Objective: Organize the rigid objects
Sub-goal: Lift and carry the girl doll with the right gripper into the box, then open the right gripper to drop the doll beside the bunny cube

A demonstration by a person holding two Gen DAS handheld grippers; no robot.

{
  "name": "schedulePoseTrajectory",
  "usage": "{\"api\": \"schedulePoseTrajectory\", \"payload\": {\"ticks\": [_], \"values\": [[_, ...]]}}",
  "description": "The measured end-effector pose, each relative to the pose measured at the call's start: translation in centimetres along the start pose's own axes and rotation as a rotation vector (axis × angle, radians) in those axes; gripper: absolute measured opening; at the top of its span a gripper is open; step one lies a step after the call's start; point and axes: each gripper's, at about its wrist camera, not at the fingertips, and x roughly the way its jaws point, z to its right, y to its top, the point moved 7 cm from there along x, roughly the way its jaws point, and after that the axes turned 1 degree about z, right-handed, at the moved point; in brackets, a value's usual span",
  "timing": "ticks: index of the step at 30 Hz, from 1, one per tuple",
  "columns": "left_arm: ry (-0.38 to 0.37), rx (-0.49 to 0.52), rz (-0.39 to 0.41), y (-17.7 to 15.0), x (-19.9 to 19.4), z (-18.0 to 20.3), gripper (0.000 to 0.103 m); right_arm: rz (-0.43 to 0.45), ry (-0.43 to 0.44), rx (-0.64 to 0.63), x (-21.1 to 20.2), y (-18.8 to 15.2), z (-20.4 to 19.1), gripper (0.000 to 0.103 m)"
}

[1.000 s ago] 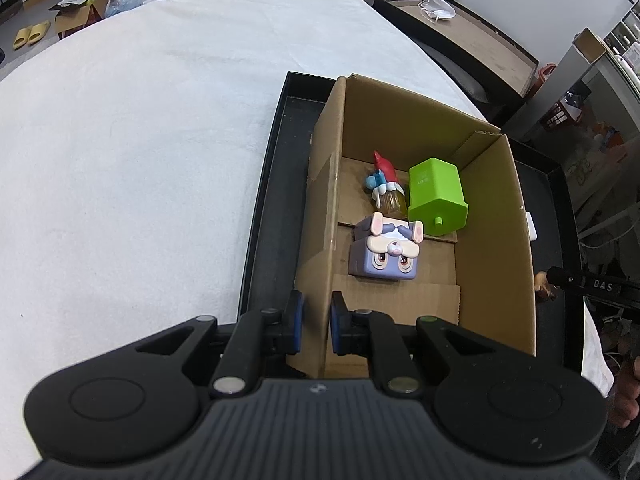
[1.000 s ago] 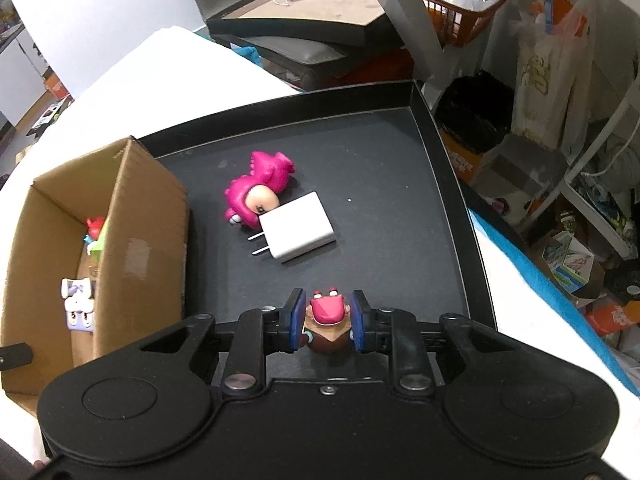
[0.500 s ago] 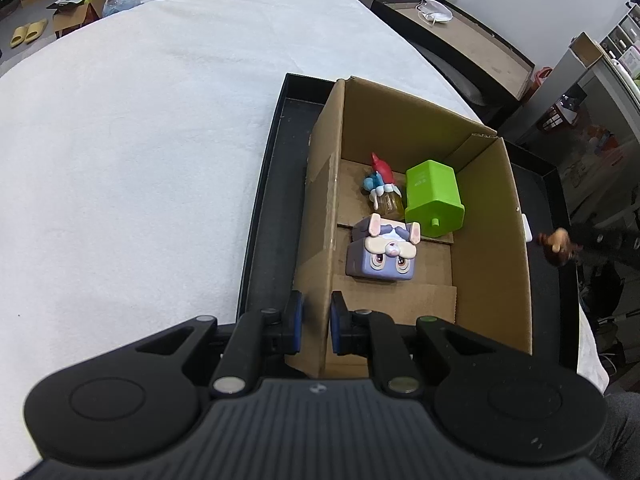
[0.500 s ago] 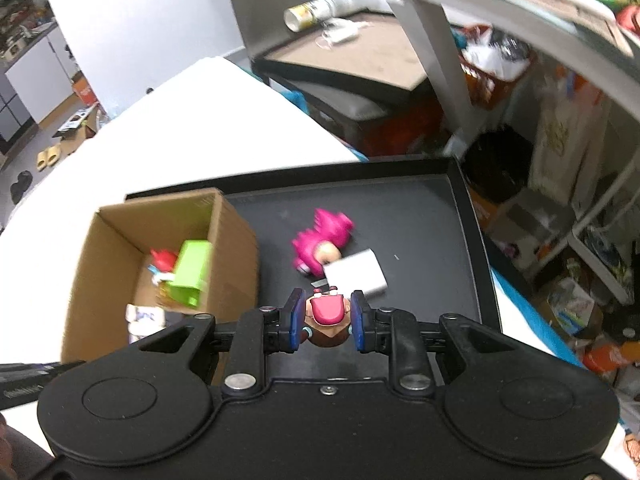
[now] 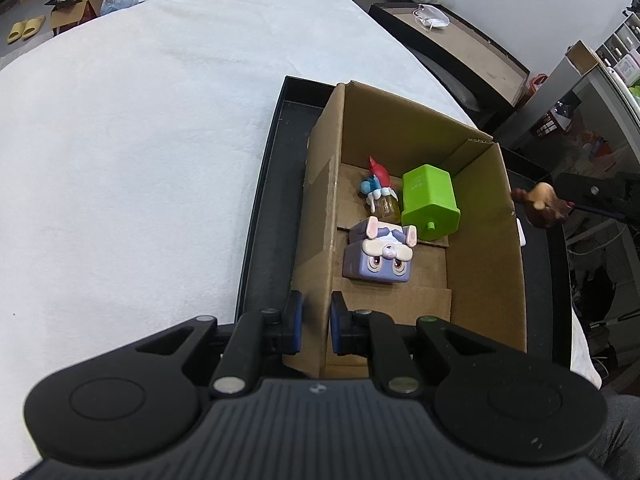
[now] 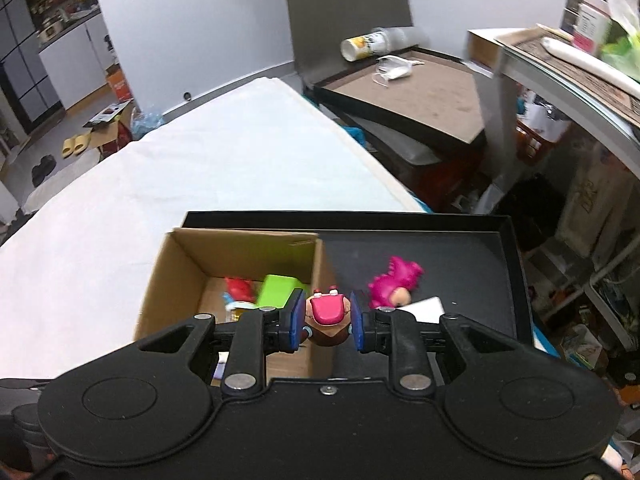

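Left gripper [image 5: 316,322] clamped on near wall of cardboard box [image 5: 486,240]; box standing in black tray [image 6: 472,248] on white-covered counter [image 5: 140,160]; inside box: purple bunny block [image 5: 380,256], green block [image 5: 430,200], red-capped figurine [image 5: 378,186]. Right gripper [image 6: 326,316] closed on small brown figurine [image 6: 326,314], raised above box's right wall; pink dinosaur toy [image 6: 394,280] and white charger [image 6: 426,308] lying touching on tray.

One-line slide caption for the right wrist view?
Right gripper carries a small brown figure above the cardboard box wall; pink toy remains on tray.
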Motion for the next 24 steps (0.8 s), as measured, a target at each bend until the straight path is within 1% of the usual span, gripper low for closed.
{"api": "schedulePoseTrajectory", "payload": {"ticks": [4,19,22,24], "values": [[-0.001,0.006,0.004,0.0,-0.1,0.0,0.013,-0.005,0.015,-0.022,0.4,0.1,-1.8,0.024],[-0.012,0.001,0.007,0.0,-0.1,-0.1,0.013,-0.046,0.052,-0.089,2.2,0.1,-6.6,0.024],[-0.012,0.003,0.006,0.1,-0.1,0.0,0.013,-0.050,0.068,-0.088,2.5,0.2,-7.4,0.024],[-0.011,0.005,0.006,0.1,-0.1,0.0,0.013,-0.044,0.094,-0.085,2.6,0.3,-8.1,0.024]]}}
